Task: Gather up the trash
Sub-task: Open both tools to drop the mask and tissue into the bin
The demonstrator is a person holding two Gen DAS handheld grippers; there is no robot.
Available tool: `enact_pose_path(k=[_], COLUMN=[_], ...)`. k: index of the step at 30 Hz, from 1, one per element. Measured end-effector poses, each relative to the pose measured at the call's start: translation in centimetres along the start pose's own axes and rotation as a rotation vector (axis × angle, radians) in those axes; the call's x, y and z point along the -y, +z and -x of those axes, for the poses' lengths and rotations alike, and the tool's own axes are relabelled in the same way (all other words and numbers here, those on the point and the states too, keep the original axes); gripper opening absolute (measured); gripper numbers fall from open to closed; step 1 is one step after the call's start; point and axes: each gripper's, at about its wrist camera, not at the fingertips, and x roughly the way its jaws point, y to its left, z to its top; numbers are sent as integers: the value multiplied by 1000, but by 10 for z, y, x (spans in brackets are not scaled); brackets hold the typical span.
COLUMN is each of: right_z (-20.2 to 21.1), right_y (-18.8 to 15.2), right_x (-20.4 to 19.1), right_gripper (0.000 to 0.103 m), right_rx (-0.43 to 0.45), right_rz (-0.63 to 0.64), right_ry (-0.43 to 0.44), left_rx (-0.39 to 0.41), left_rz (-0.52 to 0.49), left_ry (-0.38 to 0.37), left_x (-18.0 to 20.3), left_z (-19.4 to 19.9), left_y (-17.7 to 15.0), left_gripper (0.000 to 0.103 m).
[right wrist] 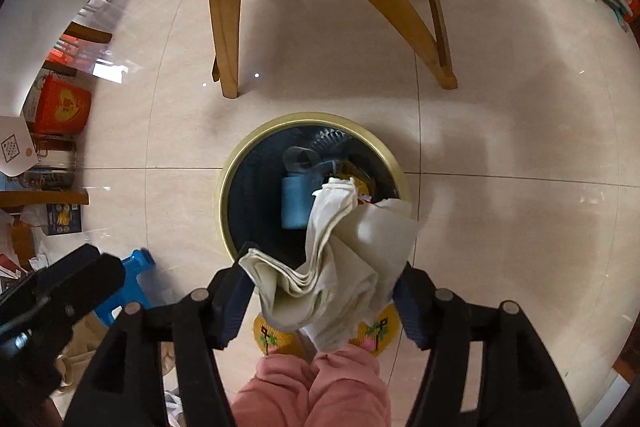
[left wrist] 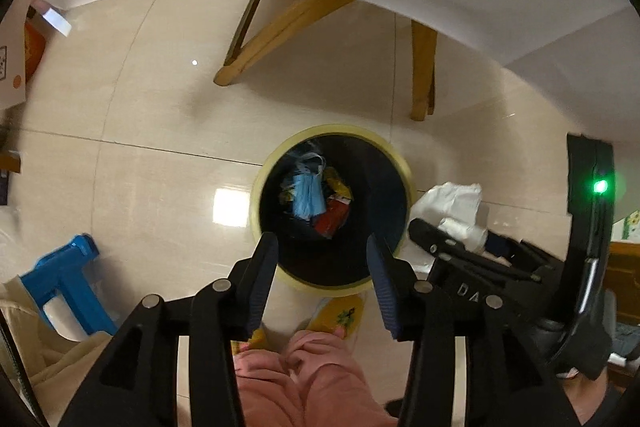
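Note:
A round trash bin [left wrist: 404, 167] with a yellow rim and black liner stands on the tiled floor, with a blue mask and coloured wrappers inside. It also shows in the right wrist view [right wrist: 232, 171]. My left gripper [left wrist: 322, 247] is open and empty, held above the bin's near rim. My right gripper [right wrist: 324, 267] has its jaws wide apart with a crumpled white tissue wad [right wrist: 340, 255] between them, over the bin's near edge. In the left wrist view the right gripper [left wrist: 452, 247] sits right of the bin with the white tissue [left wrist: 456, 203].
Wooden chair legs [right wrist: 228, 27] stand just beyond the bin. A blue plastic stool [left wrist: 64, 275] is at the left. Red boxes and clutter [right wrist: 60, 107] line the left wall. The person's pink trousers [right wrist: 312, 387] and yellow slippers [right wrist: 276, 339] are directly below.

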Motion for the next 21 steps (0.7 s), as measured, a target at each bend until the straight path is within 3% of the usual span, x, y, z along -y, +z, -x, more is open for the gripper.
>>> enact_pose_path(k=[7, 13, 21], right_z=[10, 30, 38], right_y=[0, 3, 6], right_x=[-14, -28, -39], right_gripper=[66, 78, 79], right_rx=[12, 51, 93], right_rz=[47, 82, 79], right_ry=[-10, 33, 9], left_rx=[18, 46, 76], left_rz=[-12, 25, 51], left_ry=[47, 27, 5], left_x=[-6, -21, -42], left_z=[19, 47, 60], left_y=[-5, -10, -15], left_gripper=[48, 60, 64])
